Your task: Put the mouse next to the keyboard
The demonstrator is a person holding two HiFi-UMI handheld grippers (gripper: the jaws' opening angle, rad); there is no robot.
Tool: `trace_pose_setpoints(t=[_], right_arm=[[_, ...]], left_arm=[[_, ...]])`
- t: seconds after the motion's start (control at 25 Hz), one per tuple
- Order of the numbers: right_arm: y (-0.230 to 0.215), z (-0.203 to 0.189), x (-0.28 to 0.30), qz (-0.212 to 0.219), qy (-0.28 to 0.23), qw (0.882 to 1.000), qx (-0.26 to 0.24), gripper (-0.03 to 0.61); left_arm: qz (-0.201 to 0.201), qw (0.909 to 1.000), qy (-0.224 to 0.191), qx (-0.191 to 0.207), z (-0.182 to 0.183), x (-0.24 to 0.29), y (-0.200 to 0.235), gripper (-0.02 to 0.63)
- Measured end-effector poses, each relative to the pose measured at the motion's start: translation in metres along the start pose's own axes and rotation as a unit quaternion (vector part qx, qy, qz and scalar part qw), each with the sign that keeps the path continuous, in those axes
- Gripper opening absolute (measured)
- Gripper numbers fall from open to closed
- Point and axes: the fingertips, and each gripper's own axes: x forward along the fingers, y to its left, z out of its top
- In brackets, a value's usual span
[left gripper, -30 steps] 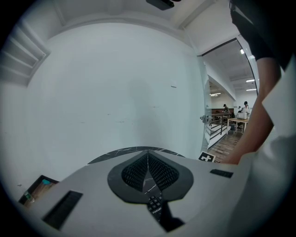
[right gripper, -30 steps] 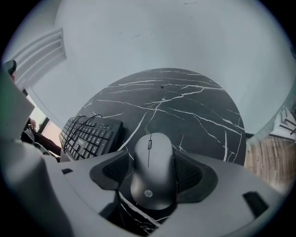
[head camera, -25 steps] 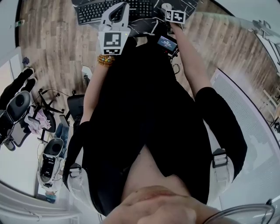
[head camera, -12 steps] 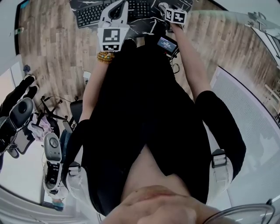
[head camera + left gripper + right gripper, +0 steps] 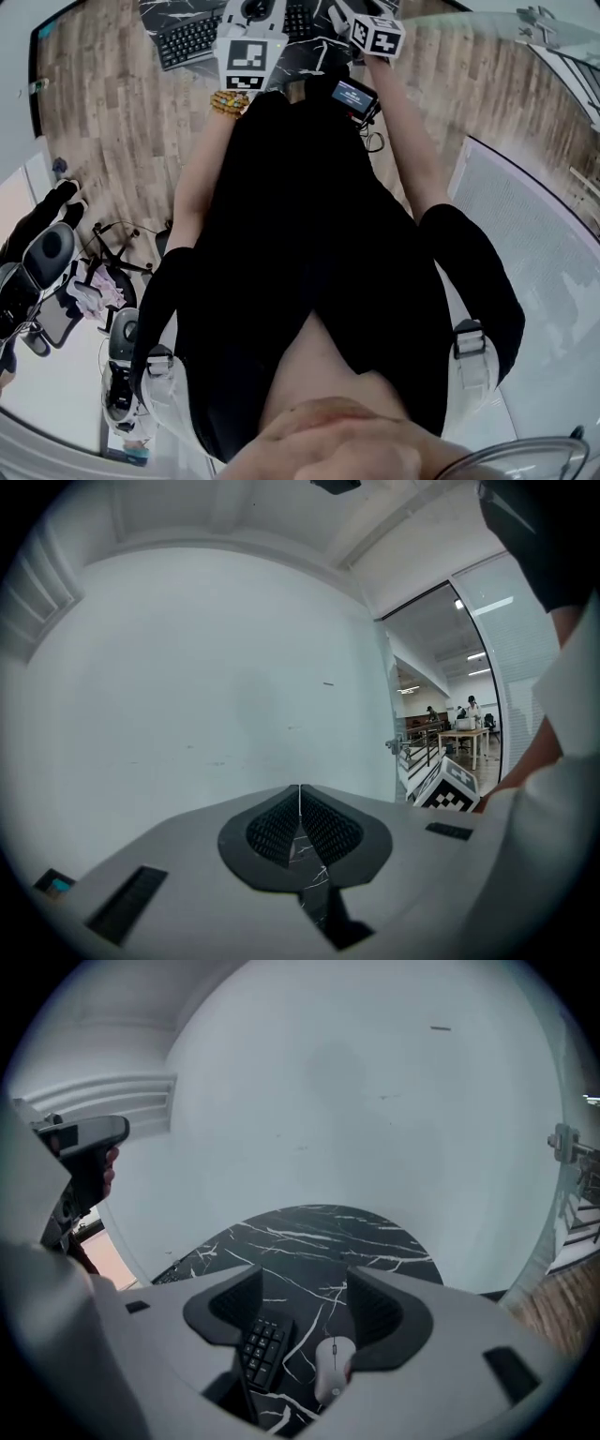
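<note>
One mouse [image 5: 333,1365], one keyboard [image 5: 263,1346], one black marble table [image 5: 309,1232], two grippers. Right gripper [image 5: 307,1305]: jaws spread wide, nothing clamped, hanging above the table. The mouse lies flat on the marble underneath, at 6 o'clock in the right gripper view, tucked close by the right-hand jaw; whether the jaw touches it, can't tell. The keyboard's number-pad end sits at the mouse's 9 o'clock, near it, with a strip of marble between them. Left gripper [image 5: 300,797]: jaws pressed tight together, empty, aimed at a pale wall [image 5: 216,686]. From the head view both grippers are up at 12 o'clock, the left one overlapping the keyboard, the right one off at its 3 o'clock.
</note>
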Motion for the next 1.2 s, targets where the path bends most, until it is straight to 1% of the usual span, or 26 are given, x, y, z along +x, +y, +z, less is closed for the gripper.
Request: trace_pose_setpoints(t=[0.12,0.32,0.36,0.4,0.44,0.64,0.76,0.92,1.2], right_arm=[[0.010,0.021,-0.014,0.006,-0.037,0.999,-0.006,0.287],[0.024,0.060,-0.046,-0.001,-0.100,0.995,-0.019,0.281],[0.025,0.068,-0.055,-0.010,-0.117,0.993,-0.025,0.216],[0.026,0.076,-0.065,-0.021,-0.136,0.990,-0.032,0.118],[0.028,0.084,-0.074,-0.031,-0.153,0.987,-0.043,0.098],[0.043,0.115,-0.110,-0.053,-0.210,0.971,-0.106,0.067],[0.054,0.127,-0.125,-0.057,-0.237,0.963,-0.116,0.061],[0.063,0.130,-0.137,-0.070,-0.257,0.955,-0.132,0.054],[0.072,0.129,-0.149,-0.067,-0.273,0.950,-0.138,0.046]], left_arm=[[-0.005,0.9999,-0.010,0.001,0.009,0.007,-0.003,0.017],[-0.008,0.9998,-0.018,-0.006,0.019,0.012,-0.009,0.017],[-0.007,0.9997,-0.019,-0.011,0.019,0.011,-0.010,0.017],[-0.005,0.9997,-0.020,-0.015,0.019,0.009,-0.012,0.017],[-0.002,0.9996,-0.020,-0.017,0.018,0.008,-0.014,0.017],[0.004,0.9994,-0.032,-0.012,0.022,0.004,-0.021,0.017],[0.006,0.9992,-0.038,-0.010,0.024,0.002,-0.021,0.017],[0.011,0.9988,-0.049,-0.001,0.024,-0.004,-0.024,0.017],[0.015,0.9983,-0.056,0.004,0.027,-0.011,-0.025,0.017]])
